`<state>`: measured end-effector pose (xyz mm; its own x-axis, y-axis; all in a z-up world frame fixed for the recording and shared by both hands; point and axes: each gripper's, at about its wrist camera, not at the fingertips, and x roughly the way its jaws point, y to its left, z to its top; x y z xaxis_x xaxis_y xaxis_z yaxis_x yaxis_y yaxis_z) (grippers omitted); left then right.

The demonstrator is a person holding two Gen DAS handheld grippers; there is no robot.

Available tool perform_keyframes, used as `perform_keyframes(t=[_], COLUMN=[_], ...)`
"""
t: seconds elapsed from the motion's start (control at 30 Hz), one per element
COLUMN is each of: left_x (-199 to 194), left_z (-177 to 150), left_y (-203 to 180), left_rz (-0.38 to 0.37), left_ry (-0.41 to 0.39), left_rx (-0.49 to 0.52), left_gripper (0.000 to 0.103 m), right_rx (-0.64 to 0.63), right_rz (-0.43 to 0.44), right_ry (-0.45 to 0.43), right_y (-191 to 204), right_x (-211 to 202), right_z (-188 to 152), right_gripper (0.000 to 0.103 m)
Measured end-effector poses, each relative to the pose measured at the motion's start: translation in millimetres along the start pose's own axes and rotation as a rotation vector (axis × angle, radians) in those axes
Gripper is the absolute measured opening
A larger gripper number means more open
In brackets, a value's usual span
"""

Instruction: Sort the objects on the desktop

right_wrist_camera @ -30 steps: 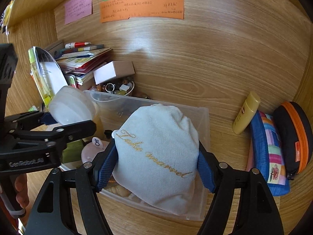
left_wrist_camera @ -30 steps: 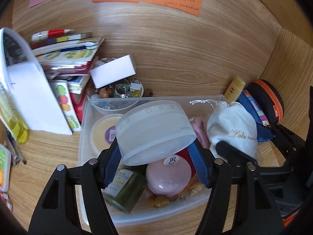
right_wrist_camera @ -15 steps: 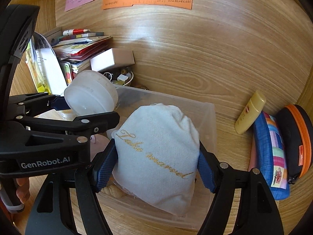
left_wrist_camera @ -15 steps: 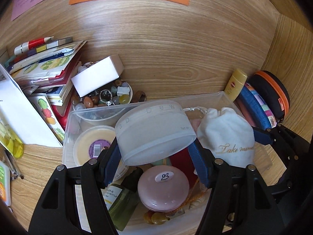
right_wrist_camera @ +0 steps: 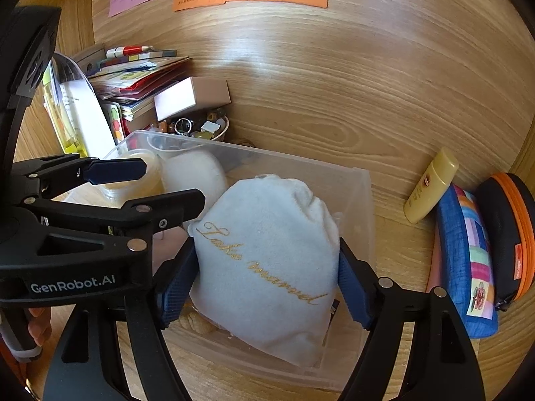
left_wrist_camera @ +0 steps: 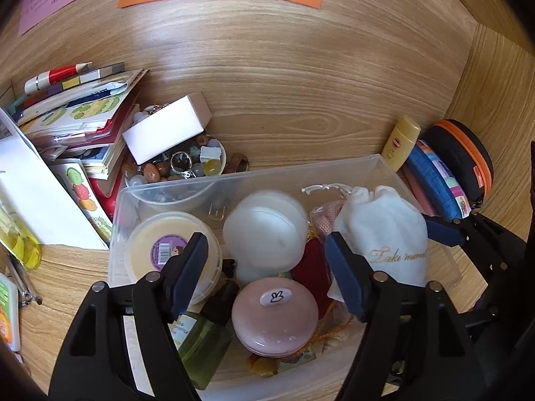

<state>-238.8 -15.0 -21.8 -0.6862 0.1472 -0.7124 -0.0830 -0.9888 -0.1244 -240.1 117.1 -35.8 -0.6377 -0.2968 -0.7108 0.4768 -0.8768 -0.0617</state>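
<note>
The right tool [right_wrist_camera: 264,284] pinches the white pouch [right_wrist_camera: 267,260] low inside the clear bin [right_wrist_camera: 362,207], apparently to set it down, while the left tool [left_wrist_camera: 267,277] hangs spread above the white jar [left_wrist_camera: 264,230] resting there.

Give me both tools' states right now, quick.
Left tool: open, holding nothing, above the white jar in the clear bin.
Right tool: closed on the white pouch.

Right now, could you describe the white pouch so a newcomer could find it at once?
Look in the clear plastic bin on the wooden desk. The white pouch sits at its right end, between the right gripper's fingers. Only it is soft cloth with gold script lettering.
</note>
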Motion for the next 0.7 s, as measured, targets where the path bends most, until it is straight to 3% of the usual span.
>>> perform_keyframes(t=[0.2, 0.37, 0.7], left_x=[-7.9, -17.2, -54.6], left_z=[0.3, -0.4, -8.4], left_y=[-0.9, -1.1, 0.3], left_rz=[0.002, 0.007, 0.052], left_ry=[-0.012, -0.023, -0.083], left_rx=[-0.001, -0.008, -0.018], left_gripper=[0.072, 0.074, 0.092], right_rx=[0.006, -0.003, 0.014], right_rz=[0.005, -0.029, -0.05], right_ry=[-0.006, -0.05, -0.095], right_y=[-2.0, -3.0, -3.5], right_x=[-6.0, -21.8, -50.8], right_z=[0.3, 2.4, 1.4], right_gripper=[0.076, 0.084, 0.086])
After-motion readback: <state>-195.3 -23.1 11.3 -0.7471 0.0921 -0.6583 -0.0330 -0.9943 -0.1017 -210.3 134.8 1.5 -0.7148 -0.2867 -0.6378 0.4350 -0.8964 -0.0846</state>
